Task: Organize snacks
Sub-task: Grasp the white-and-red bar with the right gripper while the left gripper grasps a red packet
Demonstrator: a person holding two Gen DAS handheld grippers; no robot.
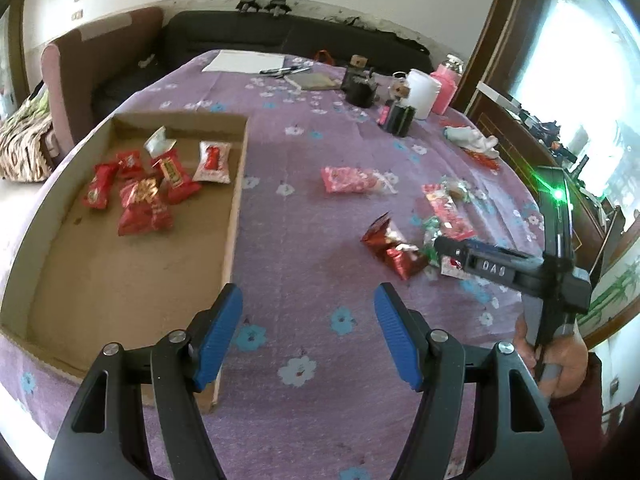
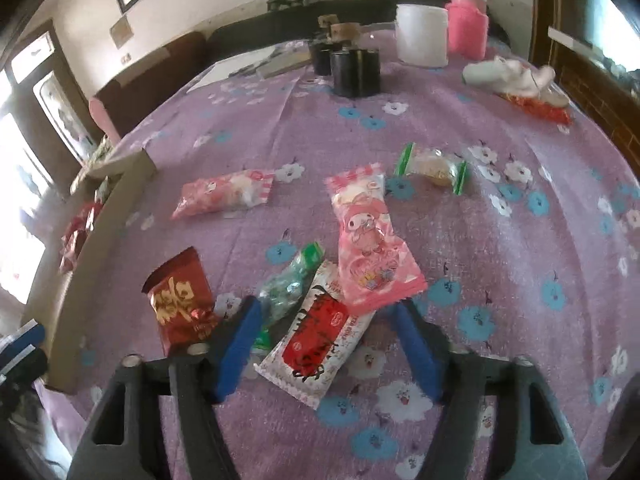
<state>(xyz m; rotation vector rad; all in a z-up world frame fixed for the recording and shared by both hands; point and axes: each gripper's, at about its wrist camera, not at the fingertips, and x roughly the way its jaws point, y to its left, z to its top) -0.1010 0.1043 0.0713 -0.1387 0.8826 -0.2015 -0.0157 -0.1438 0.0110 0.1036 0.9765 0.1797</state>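
The right gripper (image 2: 326, 344), blue-padded and with its jaws spread wide and holding nothing, hangs just above the white-and-red rectangular foil snack packet (image 2: 320, 342), which lies flat on the purple flowered tablecloth (image 2: 500, 264) between the two pads. The step in hand is judged to be the pick of this packet. Lower squarely, so that both pads bracket the packet's short width, and close on the centre (foil of this kind is likely to slip if pinched at a sealed edge). Take care with the neighbours: the green-and-clear wrapped sweet (image 2: 290, 284) touches its left side, and the pink cartoon-printed packet (image 2: 370, 240) overlaps its far end, so lift straight up to avoid dragging either. The dark red foil pouch (image 2: 180, 300) lies just beside the left pad. Farther out lie a second pink packet (image 2: 224, 194) and a green-ended clear packet (image 2: 434, 166). The left gripper (image 1: 308, 336), likewise wide and holding nothing, waits near the shallow brown cardboard tray (image 1: 120, 280), which already holds several red packets (image 1: 146, 204).
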